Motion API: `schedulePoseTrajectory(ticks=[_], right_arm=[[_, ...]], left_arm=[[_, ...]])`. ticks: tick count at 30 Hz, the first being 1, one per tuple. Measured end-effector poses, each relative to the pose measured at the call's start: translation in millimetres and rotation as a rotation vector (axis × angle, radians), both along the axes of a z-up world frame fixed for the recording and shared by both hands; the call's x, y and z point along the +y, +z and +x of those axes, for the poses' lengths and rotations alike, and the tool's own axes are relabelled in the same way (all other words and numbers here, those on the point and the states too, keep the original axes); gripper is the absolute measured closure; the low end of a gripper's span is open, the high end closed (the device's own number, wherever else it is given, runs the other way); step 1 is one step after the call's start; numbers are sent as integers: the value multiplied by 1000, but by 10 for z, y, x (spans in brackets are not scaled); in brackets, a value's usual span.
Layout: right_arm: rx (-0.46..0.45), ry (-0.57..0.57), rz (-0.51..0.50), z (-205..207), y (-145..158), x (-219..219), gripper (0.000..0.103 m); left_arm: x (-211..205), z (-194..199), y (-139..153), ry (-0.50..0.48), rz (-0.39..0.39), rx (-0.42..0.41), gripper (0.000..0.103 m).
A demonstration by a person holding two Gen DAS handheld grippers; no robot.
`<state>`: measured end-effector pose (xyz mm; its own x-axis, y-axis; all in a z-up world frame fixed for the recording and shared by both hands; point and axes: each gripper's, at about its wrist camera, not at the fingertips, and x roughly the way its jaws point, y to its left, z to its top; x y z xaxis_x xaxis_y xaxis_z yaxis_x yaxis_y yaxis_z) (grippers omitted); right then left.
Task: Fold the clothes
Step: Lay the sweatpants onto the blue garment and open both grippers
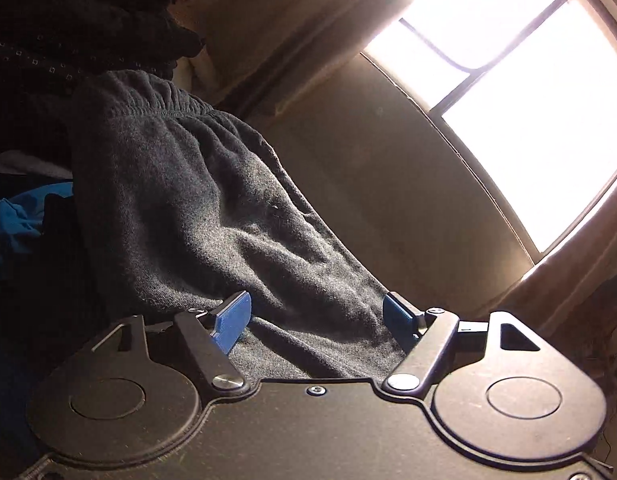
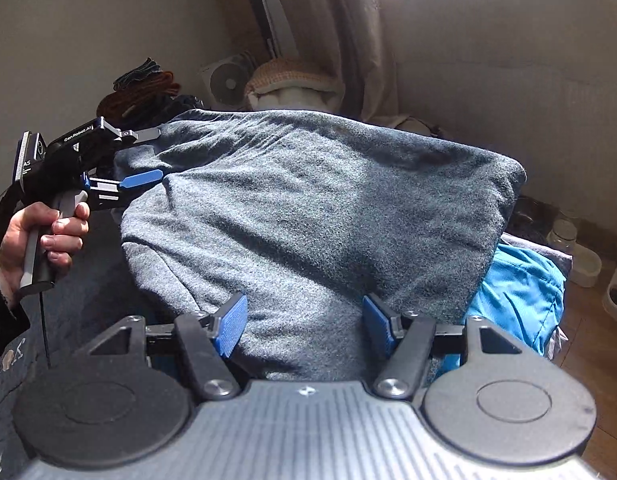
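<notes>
Dark grey knit garment (image 2: 308, 216) draped between both tools, its long axis running from left tool (image 2: 148, 156) to right tool (image 2: 304, 326); each tool's jaws stand wide around bunched cloth, grip uncertain

dark grey garment (image 2: 308, 208), bright blue cloth (image 2: 520, 292)

The left gripper (image 1: 316, 316) has its blue pads (image 1: 232, 322) spread wide at nine and three o'clock. The right gripper (image 2: 304, 326) is spread likewise. At nine o'clock in the right view, a hand (image 2: 40, 240) clasps the left gripper's handle.
</notes>
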<state>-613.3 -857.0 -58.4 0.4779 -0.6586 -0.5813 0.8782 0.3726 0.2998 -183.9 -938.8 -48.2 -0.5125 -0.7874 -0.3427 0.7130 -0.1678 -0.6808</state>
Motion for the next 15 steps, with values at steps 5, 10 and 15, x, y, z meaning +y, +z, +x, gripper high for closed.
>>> schedulePoseTrajectory(ticks=[5,10,15], right_arm=[[41,-18,3,44,139,76,39],[17,14,-15,88,381,169,39],[4,43,-27,187,592,230,39]], left_arm=[[229,-3,268,72,-20,-139,23],[624,-241,479,142,-23,-375,23],[1036,-488,643,191,-15,-545,22]])
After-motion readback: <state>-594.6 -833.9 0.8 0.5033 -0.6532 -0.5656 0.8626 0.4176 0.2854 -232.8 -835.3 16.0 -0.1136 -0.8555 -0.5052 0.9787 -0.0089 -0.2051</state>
